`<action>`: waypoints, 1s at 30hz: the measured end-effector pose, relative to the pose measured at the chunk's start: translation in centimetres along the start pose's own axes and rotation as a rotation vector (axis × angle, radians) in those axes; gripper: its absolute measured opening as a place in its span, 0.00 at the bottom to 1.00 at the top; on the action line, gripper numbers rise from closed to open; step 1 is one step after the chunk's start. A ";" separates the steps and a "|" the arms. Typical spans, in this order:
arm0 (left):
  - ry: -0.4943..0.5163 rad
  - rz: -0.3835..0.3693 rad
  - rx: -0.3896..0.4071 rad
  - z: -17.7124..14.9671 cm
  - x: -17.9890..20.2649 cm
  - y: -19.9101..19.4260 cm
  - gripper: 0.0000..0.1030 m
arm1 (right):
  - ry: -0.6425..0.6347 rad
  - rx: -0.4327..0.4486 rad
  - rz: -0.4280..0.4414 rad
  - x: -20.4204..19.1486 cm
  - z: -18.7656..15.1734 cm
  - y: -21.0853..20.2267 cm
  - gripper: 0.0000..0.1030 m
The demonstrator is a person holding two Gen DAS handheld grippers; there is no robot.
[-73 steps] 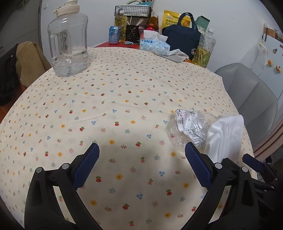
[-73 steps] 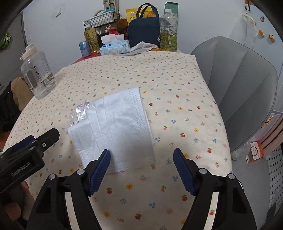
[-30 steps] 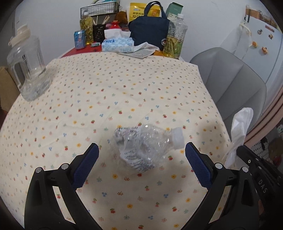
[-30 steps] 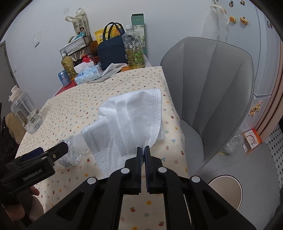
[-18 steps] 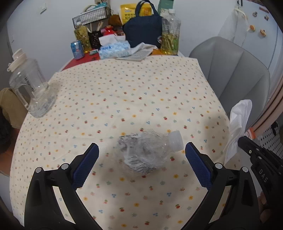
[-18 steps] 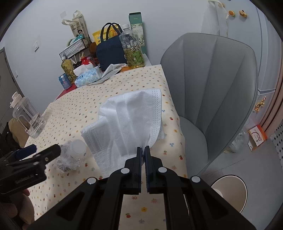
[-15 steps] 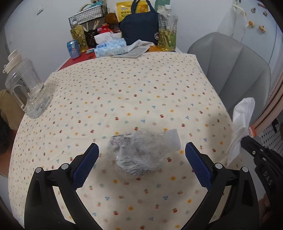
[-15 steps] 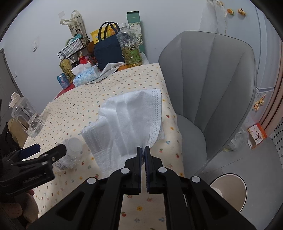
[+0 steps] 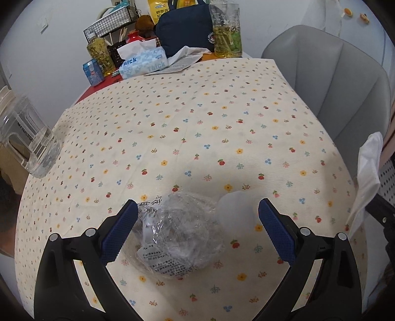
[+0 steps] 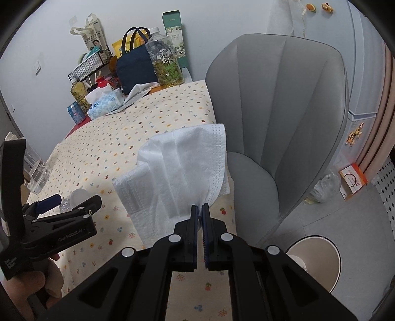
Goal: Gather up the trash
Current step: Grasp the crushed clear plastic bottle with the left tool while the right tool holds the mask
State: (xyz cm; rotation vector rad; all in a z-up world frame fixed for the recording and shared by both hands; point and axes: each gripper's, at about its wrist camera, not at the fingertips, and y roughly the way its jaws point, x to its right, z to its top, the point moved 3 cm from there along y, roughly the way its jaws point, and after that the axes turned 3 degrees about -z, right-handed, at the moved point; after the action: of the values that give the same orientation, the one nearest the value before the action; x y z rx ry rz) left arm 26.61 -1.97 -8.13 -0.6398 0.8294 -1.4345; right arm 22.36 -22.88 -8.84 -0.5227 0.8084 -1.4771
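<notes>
- We see the left gripper (image 9: 197, 222) low over the near part of the desk (image 9: 222, 111), its blue fingers (image 9: 118, 229) spread wide, clamped on nothing.
- Between those fingers lies the crushed plastic bottle (image 9: 177, 234) on the flowered cloth, white cap toward the right finger; whether the left finger touches it we cannot tell.
- The right gripper (image 10: 200, 210) has its fingers pressed together on the lower edge of a white tissue (image 10: 177, 168), which hangs in the air by the desk's right edge.
- From the left camera the tissue (image 9: 367, 172) shows at far right, past the cloth's edge.
- Around the bottle the cloth is bare: open room left, right and toward the far side.
- At far left stands a clear water jug (image 9: 24, 143), well apart from the bottle.
- The far end of the desk is crowded: a tissue box (image 9: 143, 61), a blue can (image 9: 92, 72), a navy bag (image 9: 185, 27), a big bottle of yellowish liquid (image 9: 227, 32) and a wire basket (image 9: 111, 19).
- A grey chair (image 10: 276, 118) sits tight against the desk's right edge, just beyond the held tissue.
- On the floor to the near right, a round bin (image 10: 316, 256) stands open, with tiled floor around it.
- Further right on the floor: a clear bag (image 10: 323, 187) and a small orange box (image 10: 353, 180).
</notes>
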 end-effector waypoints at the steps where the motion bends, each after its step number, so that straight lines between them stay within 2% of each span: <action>1: 0.001 0.000 -0.002 -0.1 0.0 0.2 0.93 | -0.003 -0.002 -0.001 -0.1 0.0 0.1 0.05; 2: -0.001 -0.005 -0.004 -0.2 -0.1 0.3 0.90 | -0.006 -0.003 0.000 -0.3 0.0 0.1 0.05; 3: -0.002 -0.002 -0.009 -0.3 -0.2 0.3 0.83 | -0.008 -0.002 0.000 -0.4 0.0 0.0 0.05; 7: -0.011 -0.054 0.002 -0.4 -0.2 -0.4 0.82 | -0.010 0.007 -0.003 -0.6 -0.1 -0.5 0.05; 18: -0.034 -0.095 0.079 -0.7 -0.1 -4.3 0.82 | -0.030 0.055 -0.022 -0.7 -0.6 -3.7 0.05; 30: -0.027 -0.152 0.147 -2.4 2.8 -8.1 0.82 | -0.028 0.123 -0.060 1.8 -2.0 -8.3 0.05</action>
State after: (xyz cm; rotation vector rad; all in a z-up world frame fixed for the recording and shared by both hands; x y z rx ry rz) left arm 19.81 -4.96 -3.26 -0.6186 0.6583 -1.6046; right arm 15.20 -24.76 -4.17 -0.4769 0.6803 -1.5606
